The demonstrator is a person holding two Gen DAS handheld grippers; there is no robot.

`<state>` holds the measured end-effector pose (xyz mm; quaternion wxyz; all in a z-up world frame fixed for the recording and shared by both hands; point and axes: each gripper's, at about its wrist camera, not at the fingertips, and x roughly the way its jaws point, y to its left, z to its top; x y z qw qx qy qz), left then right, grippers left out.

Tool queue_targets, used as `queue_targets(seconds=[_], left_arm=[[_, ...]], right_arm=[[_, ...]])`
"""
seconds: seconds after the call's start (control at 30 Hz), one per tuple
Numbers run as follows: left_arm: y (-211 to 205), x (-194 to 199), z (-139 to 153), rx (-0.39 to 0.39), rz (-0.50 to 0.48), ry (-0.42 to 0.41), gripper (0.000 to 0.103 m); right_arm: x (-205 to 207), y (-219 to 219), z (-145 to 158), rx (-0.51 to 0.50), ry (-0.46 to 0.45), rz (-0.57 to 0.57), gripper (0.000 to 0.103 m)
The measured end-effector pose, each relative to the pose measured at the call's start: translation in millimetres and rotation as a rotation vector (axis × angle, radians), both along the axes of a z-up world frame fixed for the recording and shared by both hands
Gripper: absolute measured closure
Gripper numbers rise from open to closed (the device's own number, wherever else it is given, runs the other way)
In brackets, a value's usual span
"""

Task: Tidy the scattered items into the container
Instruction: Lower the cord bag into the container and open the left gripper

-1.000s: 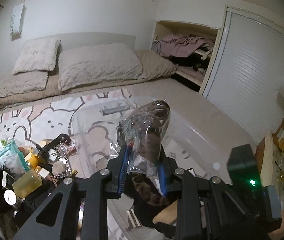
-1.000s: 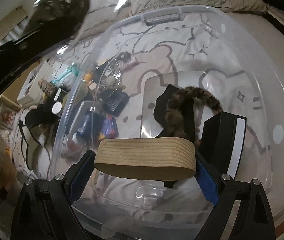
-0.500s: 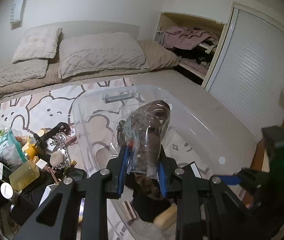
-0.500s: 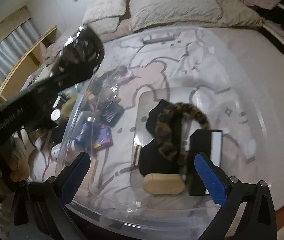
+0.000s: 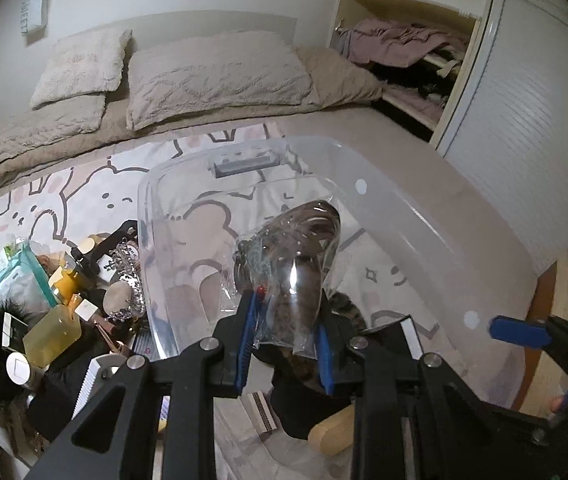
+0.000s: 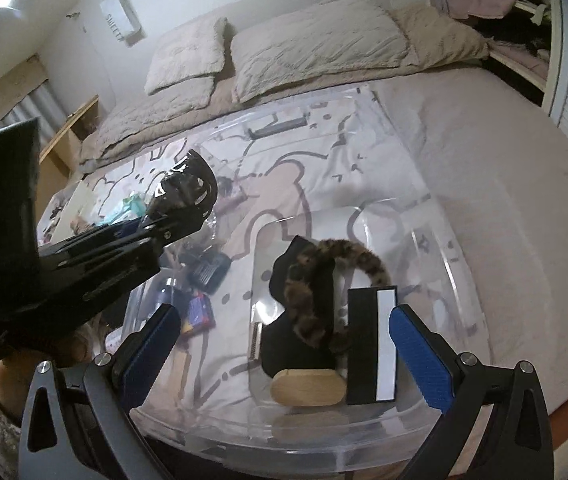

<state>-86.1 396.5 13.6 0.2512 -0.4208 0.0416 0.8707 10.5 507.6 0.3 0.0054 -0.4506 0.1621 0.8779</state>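
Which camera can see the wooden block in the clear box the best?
The right wrist view. The wooden block lies fully in sight on the floor of the clear box, beside a black-and-white box. In the left wrist view only one end of the block peeks out behind the gripper's frame.

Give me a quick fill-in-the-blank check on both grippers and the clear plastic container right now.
1. The left gripper is shut on a crinkly clear ____ bag.
2. The right gripper, jaws just opened, holds ____.
3. The oval wooden block lies ____ the clear plastic container.
4. Beside the block stands a black box with a ____ stripe.

Missing words: plastic; nothing; inside; white
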Motion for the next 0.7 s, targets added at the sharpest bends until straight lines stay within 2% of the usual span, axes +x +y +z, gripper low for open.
queue_targets(seconds=[0.43,0.7], left_arm=[[12,-67,-11,-0.064,0.127,-0.069,0.076],[17,-94,-12,-0.051,0.144,-0.093,0.076]], right_arm=[[2,10,4,-0.017,0.018,-0.013,0.0],[4,12,7,-0.017,0.039,-0.01,0.0]])
